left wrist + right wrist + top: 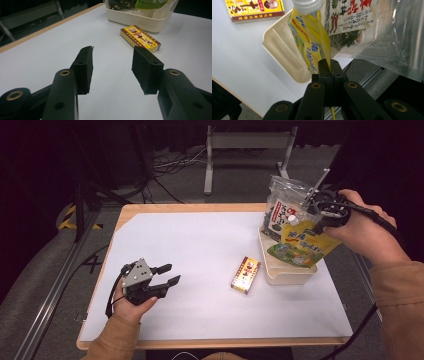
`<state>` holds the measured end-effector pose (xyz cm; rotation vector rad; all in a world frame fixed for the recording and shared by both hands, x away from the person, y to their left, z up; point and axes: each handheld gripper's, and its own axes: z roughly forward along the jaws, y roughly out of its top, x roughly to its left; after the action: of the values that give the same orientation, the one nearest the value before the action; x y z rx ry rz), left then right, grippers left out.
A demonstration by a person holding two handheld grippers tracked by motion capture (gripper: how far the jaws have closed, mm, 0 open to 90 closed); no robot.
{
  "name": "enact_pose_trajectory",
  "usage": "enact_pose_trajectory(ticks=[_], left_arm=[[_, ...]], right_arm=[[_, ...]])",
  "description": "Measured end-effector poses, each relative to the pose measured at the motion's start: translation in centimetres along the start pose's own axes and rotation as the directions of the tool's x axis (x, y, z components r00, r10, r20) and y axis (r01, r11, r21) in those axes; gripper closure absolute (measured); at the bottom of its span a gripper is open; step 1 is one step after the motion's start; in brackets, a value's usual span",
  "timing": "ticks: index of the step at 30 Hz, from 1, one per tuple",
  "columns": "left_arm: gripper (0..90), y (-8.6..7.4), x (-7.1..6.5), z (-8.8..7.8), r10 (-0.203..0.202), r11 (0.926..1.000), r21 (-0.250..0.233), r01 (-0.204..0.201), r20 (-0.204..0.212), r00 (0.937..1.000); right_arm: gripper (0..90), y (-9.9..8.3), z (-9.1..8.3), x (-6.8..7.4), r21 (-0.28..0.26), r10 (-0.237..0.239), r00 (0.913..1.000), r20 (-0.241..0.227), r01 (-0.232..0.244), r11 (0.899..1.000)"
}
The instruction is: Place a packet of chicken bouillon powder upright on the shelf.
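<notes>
On the near left of the white-covered wooden counter (200, 245), the left gripper (169, 275) rests in the person's left hand (131, 304), its black fingers (85, 67) spread wide with only bare counter between them. Farther in, near the middle, a small flat red-and-yellow printed box (245, 274) lies on the sheet, just beside a cream plastic tray (287, 272) but apart from it. A glossy yellow spouted pouch with green and blue print and a white screw cap (298, 240) stands tilted in the tray, its lower edge inside. Behind it, leaning in the same tray, is a clear plastic bag of dark dried pieces with a white-and-red label (282, 207). At the far right, the right gripper (320, 210), held in the right hand (365, 227), has its fingers pressed together on the pouch's thin yellow side edge.
</notes>
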<state>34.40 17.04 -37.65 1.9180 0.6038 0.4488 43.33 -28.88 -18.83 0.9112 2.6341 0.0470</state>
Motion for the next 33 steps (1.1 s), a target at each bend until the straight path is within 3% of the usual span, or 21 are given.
enact_pose_trajectory(ticks=[11, 16, 28, 33], left_arm=[[51.9, 0.0, 0.0, 0.0, 0.003, 1.0, 0.001, -0.003, -0.001, 1.0], [51.9, 0.0, -0.1, 0.0, 0.002, 1.0, 0.001, -0.002, 0.001, 1.0], [51.9, -0.1, 0.0, 0.0, -0.001, 1.0, 0.001, 0.001, -0.001, 1.0], [51.9, -0.1, 0.0, 0.1, 0.005, 1.0, 0.006, -0.005, 0.0, 1.0]], right_arm=[[90.0, 0.4, 0.0, 0.4, 0.022, -0.038, 0.9992, -0.013, 0.039, 0.999], [90.0, 1.1, 0.8, 0.8, 0.048, -0.059, 0.9981, -0.017, 0.06, 0.997], [89.8, 1.7, 2.8, 0.8, 0.061, -0.053, 0.9981, -0.032, 0.055, 0.997], [89.6, 1.7, 3.1, 0.9, 0.043, -0.045, 0.9983, -0.037, 0.047, 0.998]])
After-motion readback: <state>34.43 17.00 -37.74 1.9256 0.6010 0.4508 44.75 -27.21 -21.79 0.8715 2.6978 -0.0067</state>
